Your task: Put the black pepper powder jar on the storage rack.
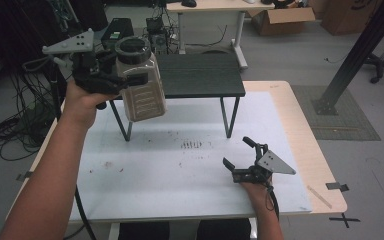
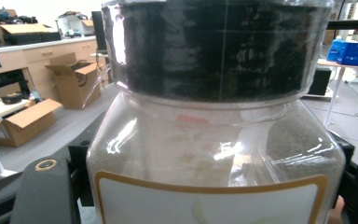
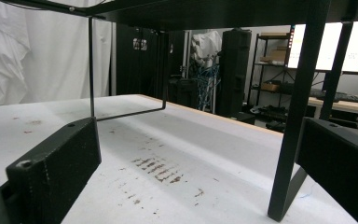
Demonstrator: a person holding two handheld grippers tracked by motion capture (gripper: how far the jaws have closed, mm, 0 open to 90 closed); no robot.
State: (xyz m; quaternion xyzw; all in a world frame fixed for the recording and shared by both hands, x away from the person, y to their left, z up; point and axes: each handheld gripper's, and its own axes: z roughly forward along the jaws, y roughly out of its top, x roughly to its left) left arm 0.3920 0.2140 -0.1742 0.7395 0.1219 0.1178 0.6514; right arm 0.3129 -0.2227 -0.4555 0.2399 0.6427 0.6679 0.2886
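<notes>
Left hand (image 1: 82,102) raised, fingers clamping upright jar (image 1: 140,82)

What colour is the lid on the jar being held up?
Black, on the clear jar; the lid shows best in the left gripper view.

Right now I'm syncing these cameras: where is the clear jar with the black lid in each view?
High view: jar upper left, held in the left gripper.
Left gripper view: jar close up, across the frame.
Right gripper view: not in it.
Shared landmark: black shelf.
</notes>
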